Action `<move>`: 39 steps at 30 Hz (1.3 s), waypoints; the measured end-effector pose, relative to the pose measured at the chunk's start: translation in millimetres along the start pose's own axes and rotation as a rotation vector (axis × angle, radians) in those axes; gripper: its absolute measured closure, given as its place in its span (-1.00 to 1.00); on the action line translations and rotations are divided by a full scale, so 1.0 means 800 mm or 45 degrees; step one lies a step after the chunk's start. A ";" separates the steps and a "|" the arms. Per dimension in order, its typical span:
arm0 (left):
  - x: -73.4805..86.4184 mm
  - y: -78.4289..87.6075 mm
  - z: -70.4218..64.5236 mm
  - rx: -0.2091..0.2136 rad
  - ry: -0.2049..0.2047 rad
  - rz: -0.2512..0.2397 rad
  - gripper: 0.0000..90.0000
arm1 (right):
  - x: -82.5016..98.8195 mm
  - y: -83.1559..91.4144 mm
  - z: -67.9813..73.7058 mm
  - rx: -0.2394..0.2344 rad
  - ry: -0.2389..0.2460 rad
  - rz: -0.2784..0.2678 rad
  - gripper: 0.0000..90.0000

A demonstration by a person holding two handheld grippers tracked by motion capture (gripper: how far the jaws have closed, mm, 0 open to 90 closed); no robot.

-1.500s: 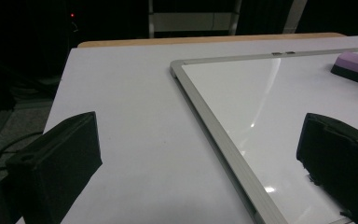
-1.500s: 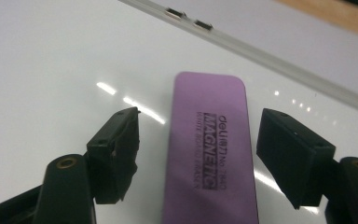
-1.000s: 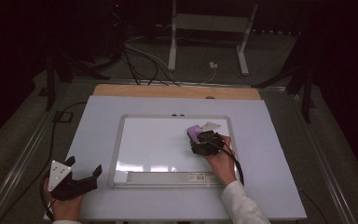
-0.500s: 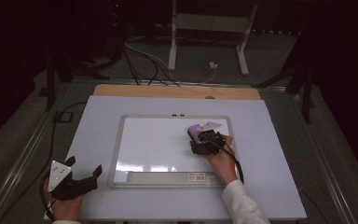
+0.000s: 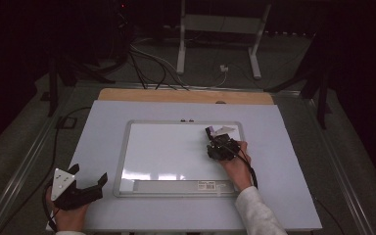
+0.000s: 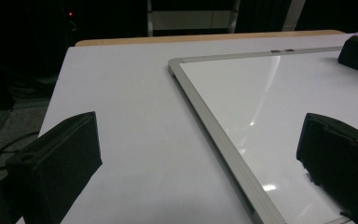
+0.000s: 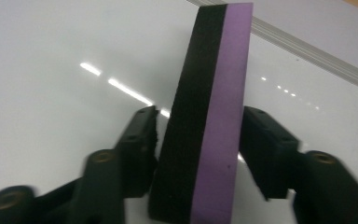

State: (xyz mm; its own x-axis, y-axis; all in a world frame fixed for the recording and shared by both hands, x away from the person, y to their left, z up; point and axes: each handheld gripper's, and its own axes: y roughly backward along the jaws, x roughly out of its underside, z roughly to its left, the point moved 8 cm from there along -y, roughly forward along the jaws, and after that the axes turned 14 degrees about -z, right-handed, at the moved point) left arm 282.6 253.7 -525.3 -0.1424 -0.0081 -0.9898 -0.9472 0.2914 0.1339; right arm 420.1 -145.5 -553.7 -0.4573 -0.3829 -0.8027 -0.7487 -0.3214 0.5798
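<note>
A purple-and-black eraser block (image 7: 209, 116) stands on edge between the two jaws of the right gripper (image 7: 200, 140), its black felt face toward one jaw and its purple foam back toward the other; the jaws sit close on both sides and appear to clamp it, though a thin gap shows beside the purple face in the right gripper view. Seen from the high view, the eraser (image 5: 209, 131) sits over the whiteboard (image 5: 166, 152) at about two o'clock from the board's centre, just inside its upper right corner, with the right gripper (image 5: 215, 144) and the person's right hand (image 5: 236, 166) reaching in from five o'clock. A white sleeve (image 5: 254, 213) covers that forearm. The whiteboard, framed in silver, lies flat on the pale table (image 5: 293, 147), its writing surface unmarked and catching streaks of glare. At about eight o'clock from the board, off its lower left corner, the left gripper (image 5: 85, 188) rests over the table in the person's left hand (image 5: 68, 218), jaws spread wide and holding nothing; in the left gripper view the board's aluminium frame (image 6: 214, 130) runs between its two black jaws. Beyond the table's twelve o'clock edge, cables (image 5: 147, 68) trail across a dim floor beside a white stand (image 5: 220, 39).
</note>
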 end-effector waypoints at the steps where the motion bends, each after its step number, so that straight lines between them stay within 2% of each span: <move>1: 0.000 0.000 0.000 -0.001 -0.001 0.001 -0.99 | 0.000 0.000 -0.001 0.012 0.004 0.001 0.31; 2: 0.000 0.000 0.000 -0.001 0.000 0.000 -0.99 | -0.001 0.000 -0.002 0.019 0.006 -0.005 0.39; 7: 0.000 0.000 0.000 -0.001 0.000 0.001 -0.99 | -0.012 0.007 -0.009 0.061 -0.014 -0.071 0.41; 19: 0.001 0.000 0.000 0.000 -0.002 0.005 -0.99 | -0.023 0.017 -0.047 0.132 -0.180 -0.128 0.41; 39: 0.002 -0.001 0.000 0.000 0.000 0.010 -0.99 | -0.034 0.029 -0.093 0.230 -0.261 -0.163 0.41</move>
State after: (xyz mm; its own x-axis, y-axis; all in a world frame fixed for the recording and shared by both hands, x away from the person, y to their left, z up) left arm 283.2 253.2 -526.9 -0.1501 -0.0053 -0.9887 -0.9461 0.2912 0.1421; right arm 451.3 -207.1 -507.8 -0.4277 -0.1602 -0.8896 -0.8712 -0.1894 0.4529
